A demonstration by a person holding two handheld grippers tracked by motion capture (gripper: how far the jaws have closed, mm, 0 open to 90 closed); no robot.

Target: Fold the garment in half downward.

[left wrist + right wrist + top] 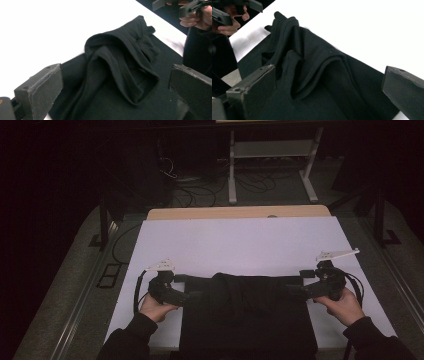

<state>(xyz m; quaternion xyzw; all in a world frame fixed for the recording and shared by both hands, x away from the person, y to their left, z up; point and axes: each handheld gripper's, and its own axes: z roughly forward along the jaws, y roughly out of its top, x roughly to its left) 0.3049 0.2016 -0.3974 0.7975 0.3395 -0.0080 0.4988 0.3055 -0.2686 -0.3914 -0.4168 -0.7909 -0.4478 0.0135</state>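
Note:
A black garment (pixel 245 315) lies on the near half of the white board (pixel 240 240), with its far edge bunched into a rolled ridge (pixel 235 287). My left gripper (pixel 192 296) sits at the ridge's left end and points inward. Its jaws stand wide open on either side of the folds (pixel 120 65), and the pads are clear of the cloth. At the right end my right gripper (pixel 295 292) mirrors it, open, with the black folds (pixel 312 67) lying between its jaws untouched. Each gripper view shows the opposite hand (pixel 197 20) (pixel 229 27) farther off.
The white board rests on a wooden table whose far edge (pixel 240 212) shows beyond it. A white-framed stand (pixel 270 165) and loose cables (pixel 200 195) are on the dark floor behind. Black posts stand at the left (pixel 104 225) and right (pixel 380 220).

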